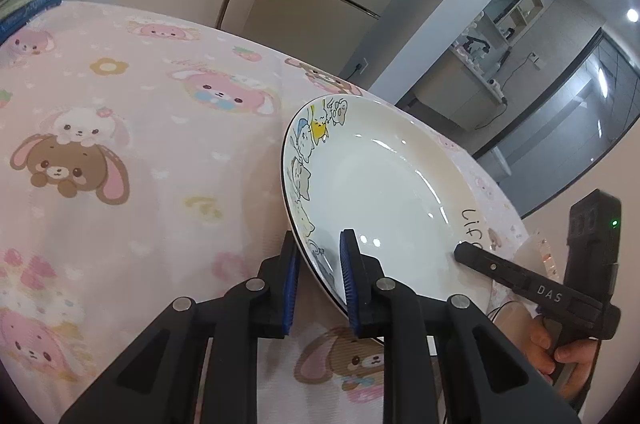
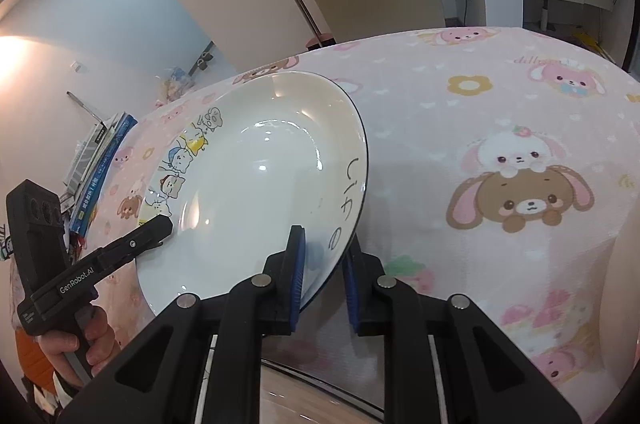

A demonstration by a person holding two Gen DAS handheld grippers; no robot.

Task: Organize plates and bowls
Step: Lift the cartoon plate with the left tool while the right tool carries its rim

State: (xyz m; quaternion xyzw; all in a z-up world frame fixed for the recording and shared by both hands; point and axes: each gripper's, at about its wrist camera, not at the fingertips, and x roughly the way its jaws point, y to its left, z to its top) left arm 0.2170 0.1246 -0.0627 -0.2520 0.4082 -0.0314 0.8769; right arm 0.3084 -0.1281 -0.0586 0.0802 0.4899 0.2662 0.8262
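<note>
Two grippers hold one white plate [image 1: 372, 183] above the pink tablecloth [image 1: 120, 143]. From the left wrist, the left gripper [image 1: 320, 276] pinches the plate's rim. From the right wrist, the right gripper [image 2: 322, 274] pinches the rim on the other side.

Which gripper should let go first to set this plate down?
Probably neither. Left gripper and right gripper each clamp an opposite rim of the cartoon plate, tilted above the pink tablecloth. Lower together; then either can release.
</note>
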